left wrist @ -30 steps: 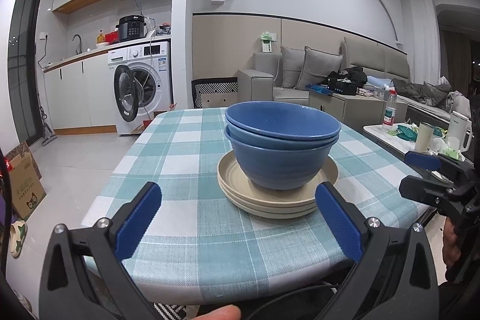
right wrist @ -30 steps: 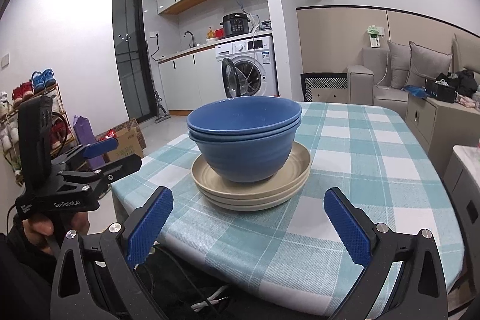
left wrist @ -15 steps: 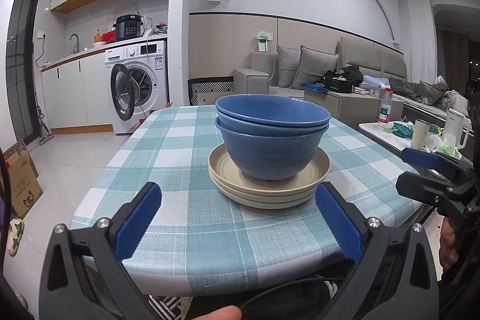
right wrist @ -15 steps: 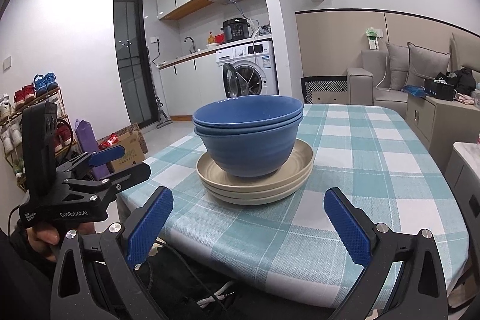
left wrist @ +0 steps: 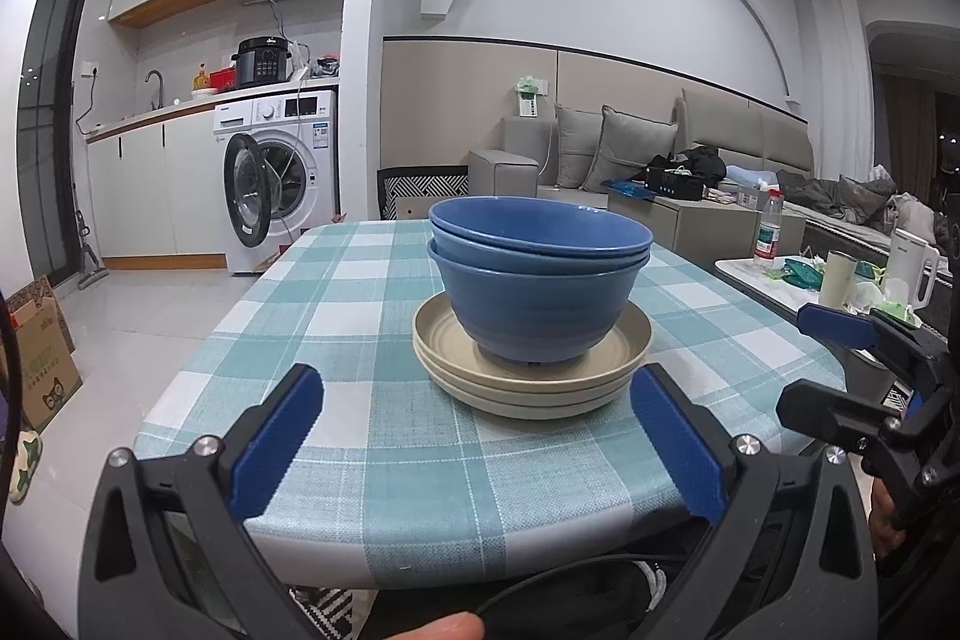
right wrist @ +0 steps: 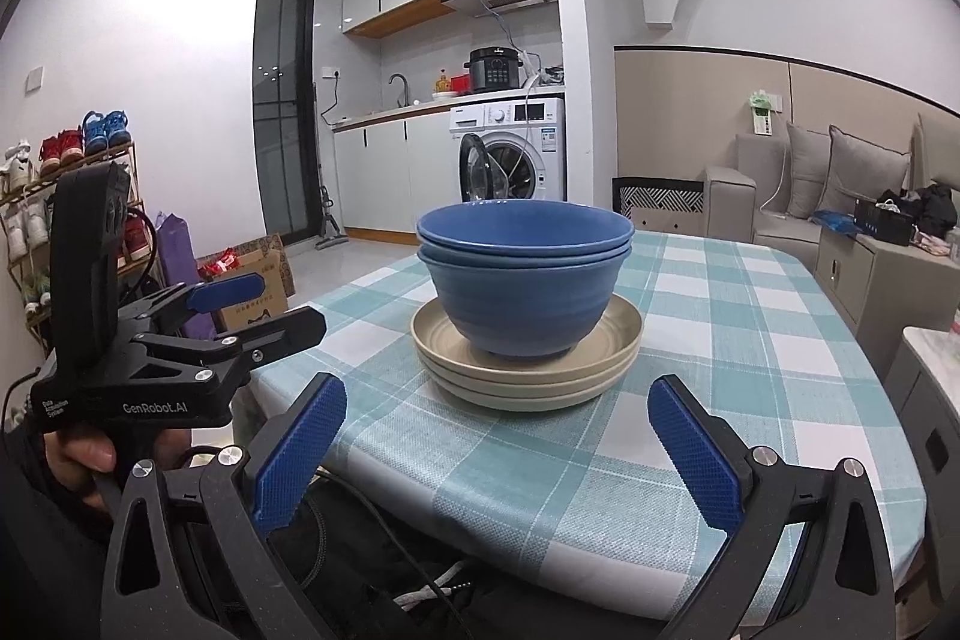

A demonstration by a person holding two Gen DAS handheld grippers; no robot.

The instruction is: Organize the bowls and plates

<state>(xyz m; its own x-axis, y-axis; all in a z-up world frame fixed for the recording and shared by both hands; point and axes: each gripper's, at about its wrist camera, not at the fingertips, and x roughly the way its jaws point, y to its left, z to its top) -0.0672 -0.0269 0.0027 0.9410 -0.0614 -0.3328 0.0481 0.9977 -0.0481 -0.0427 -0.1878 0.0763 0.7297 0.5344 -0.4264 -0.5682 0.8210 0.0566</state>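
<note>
Claws both wide apart, nothing held. Left claw (left wrist: pixel 474 436) sits low at the near edge of the bench (left wrist: pixel 336 316), blue pads (left wrist: pixel 273 451) spread either side of the stack but short of it, not touching. Right claw (right wrist: pixel 495 445) same pose from the other corner, pads (right wrist: pixel 690 451) wide, clear of the crockery. Each claw shows in the other's view: the right one (left wrist: pixel 840 358) off to the right side of the bench, the left one (right wrist: pixel 240 310) off to the left with a hand (right wrist: pixel 90 460) on its grip.

Task's things: two blue bowls (left wrist: pixel 537 280) nested one in the other, standing upright in the top of a pile of beige plates (left wrist: pixel 531 370), looks like three. Whole stack sits near the front middle of the bench on the teal check cloth (right wrist: pixel 750 340). Nothing else on the bench that I can see.

Step, my guess: stack looks already built, bowls together, plates together, so sorting appears done or nearly so; claws are hanging off the stack at the bench edge. If anything is left, it would be moving the whole pile or lifting the bowls off. That calls for a claw going forward and up to a rim, pinching the bowl wall, second claw steadying the plates. Risk: nested bowls are smooth, could slide on the plate if nudged sideways.
</note>
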